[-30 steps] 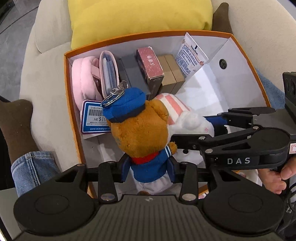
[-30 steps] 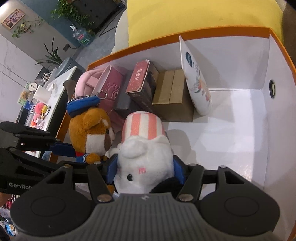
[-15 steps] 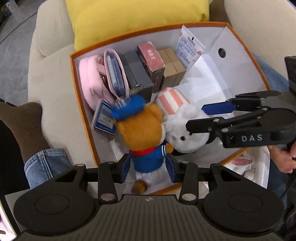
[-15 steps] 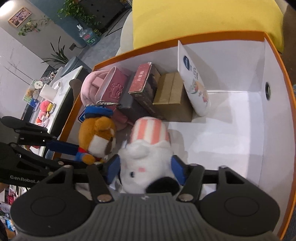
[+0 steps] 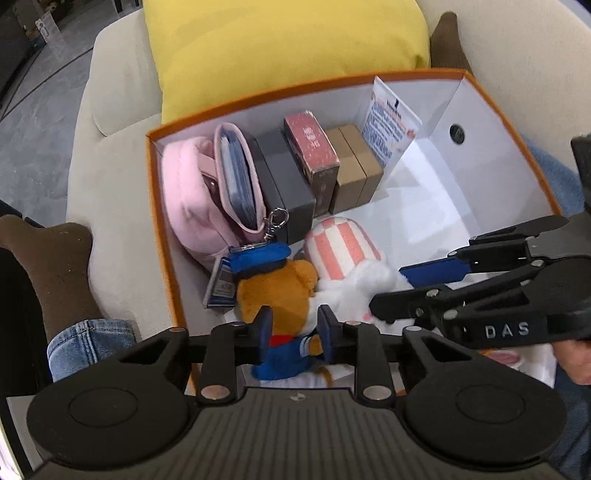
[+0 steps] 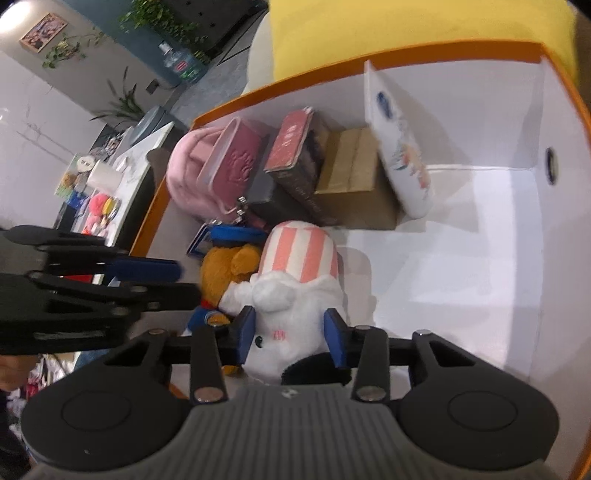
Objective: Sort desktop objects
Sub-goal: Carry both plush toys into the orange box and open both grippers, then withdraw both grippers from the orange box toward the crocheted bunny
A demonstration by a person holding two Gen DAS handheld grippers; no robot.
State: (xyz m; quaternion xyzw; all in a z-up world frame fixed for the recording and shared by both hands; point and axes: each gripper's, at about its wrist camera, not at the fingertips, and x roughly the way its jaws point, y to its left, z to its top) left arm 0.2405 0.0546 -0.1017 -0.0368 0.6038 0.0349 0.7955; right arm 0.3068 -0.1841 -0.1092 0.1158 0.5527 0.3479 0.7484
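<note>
A home living room, seen from a sofa seat.

A cream upholstered sofa [image 5: 110, 147] fills the left wrist view, with a yellow cushion [image 5: 288, 51] at twelve o'clock and a brown cushion [image 5: 55, 273] at nine o'clock. An orange storage box [image 5: 159, 221] sits on the seat, beside a denim-clad leg [image 5: 88, 347] at eight o'clock. In the right wrist view, toward ten o'clock, a white table [image 6: 140, 155] carries small clutter, with potted plants [image 6: 122, 103] and a water bottle [image 6: 177, 62] by a dark wall toward eleven, and a framed picture [image 6: 42, 31] on a pale wall.
</note>
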